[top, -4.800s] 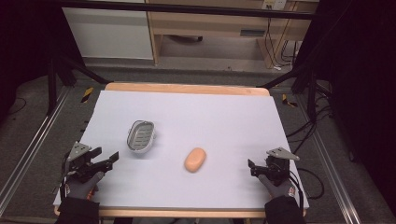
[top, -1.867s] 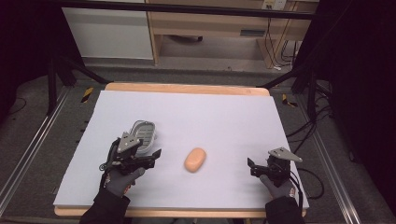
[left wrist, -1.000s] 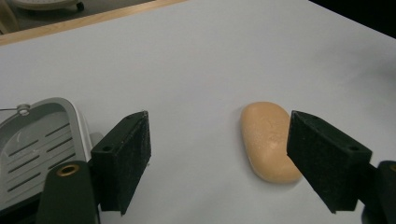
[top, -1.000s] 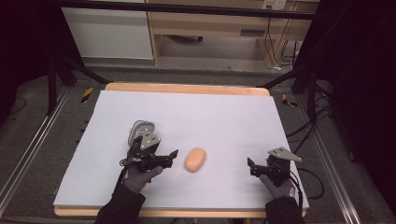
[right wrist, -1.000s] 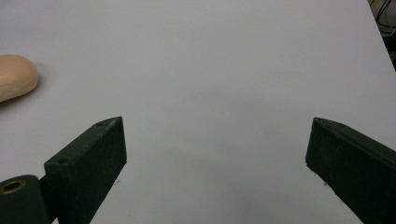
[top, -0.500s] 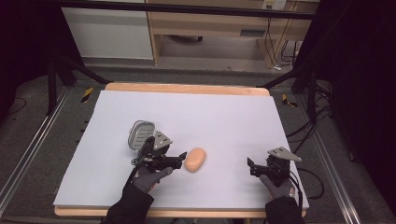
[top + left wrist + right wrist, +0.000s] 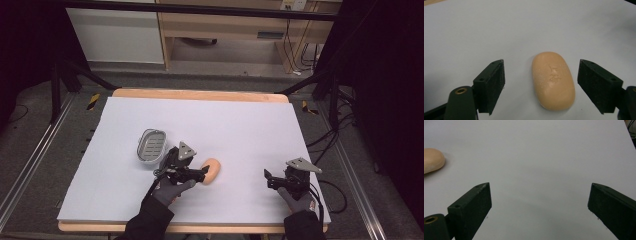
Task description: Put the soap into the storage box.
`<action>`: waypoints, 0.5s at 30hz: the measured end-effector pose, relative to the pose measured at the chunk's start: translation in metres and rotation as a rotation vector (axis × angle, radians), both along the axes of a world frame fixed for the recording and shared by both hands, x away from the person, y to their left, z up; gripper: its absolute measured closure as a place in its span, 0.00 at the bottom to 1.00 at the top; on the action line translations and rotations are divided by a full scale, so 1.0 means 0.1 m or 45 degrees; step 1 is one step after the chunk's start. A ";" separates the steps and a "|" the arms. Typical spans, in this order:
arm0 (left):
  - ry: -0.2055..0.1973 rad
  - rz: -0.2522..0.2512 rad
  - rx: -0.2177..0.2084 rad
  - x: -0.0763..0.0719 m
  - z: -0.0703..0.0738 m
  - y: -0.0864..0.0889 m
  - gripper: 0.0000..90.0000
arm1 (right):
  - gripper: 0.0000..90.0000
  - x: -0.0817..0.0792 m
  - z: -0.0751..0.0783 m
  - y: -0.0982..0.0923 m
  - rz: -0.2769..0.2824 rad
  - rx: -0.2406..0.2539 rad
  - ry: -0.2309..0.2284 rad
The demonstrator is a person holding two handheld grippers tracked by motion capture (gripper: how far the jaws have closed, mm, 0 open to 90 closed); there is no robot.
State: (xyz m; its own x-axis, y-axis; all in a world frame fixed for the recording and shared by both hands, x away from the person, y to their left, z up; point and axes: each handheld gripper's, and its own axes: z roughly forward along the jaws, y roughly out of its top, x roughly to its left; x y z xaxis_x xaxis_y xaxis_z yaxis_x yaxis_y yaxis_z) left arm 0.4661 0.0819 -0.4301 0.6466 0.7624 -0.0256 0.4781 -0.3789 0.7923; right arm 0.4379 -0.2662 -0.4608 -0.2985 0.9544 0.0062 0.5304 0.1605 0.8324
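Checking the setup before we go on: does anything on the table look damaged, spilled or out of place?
Nothing stands out. The soap bar lies flat and whole on the white table cover, between the open jaws of the left tool. The soap dish sits upright and empty beside it. The right tool is open over bare cover.

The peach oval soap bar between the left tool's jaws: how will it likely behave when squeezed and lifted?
The peach oval soap bar looks solid, so probably stiff. Its smooth rounded sides may slip or squirt out from the open left tool, whose jaws stand apart on both sides. Lying flat on the white table, it seems unlikely to roll.
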 end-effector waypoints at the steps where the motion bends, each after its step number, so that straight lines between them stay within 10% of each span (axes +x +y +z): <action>1: 0.003 -0.004 0.002 0.01 -0.01 -0.02 0.24 | 0.06 0.00 0.00 0.00 -0.001 0.000 0.001; 15: 0.031 -0.018 0.049 0.06 -0.09 -0.17 0.24 | 0.06 0.00 -0.01 0.01 0.001 0.000 0.007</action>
